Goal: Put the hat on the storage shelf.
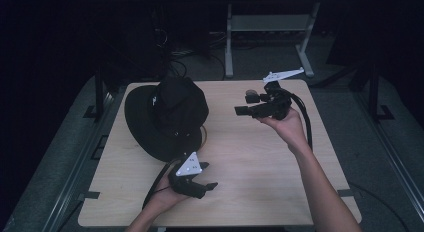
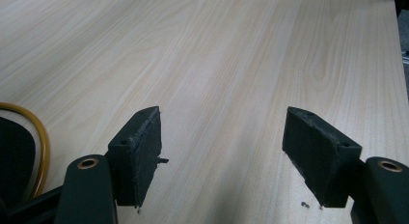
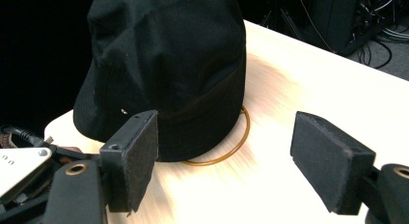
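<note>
At the near edge of the pale wooden table [image 1: 260, 157], the left gripper [image 1: 202, 178] is resting low in the person's left hand, its 2 jaws spread wide and pointing right. In the left gripper view, bare wood is lying between the 2 black pads [image 2: 137, 154], and nothing is being pinched.

Farther back and to the right, the right gripper [image 1: 245, 103] is hanging above the table in the person's right hand, pointing left toward a black hat [image 1: 167, 117]. Its jaws are also spread, with nothing between them. The right gripper view is looking straight at the hat's tall crown, with the background slightly blurred.

The hat is sitting on the far left part of the table, crown up, wide brim lying flat. A thin yellow ring [image 3: 236, 147] is peeking out from under the brim on the right, touching the wood.

The step in hand appears to be a reach for the hat with the right gripper. To do it well, the jaws should be staying wide while coming in low and level. 1 pad should be going above the brim or a fold of the crown, the other below. Soft cloth is likely to slip, so a deep bite is better than a fingertip nip. The ring may drag along if caught.
</note>
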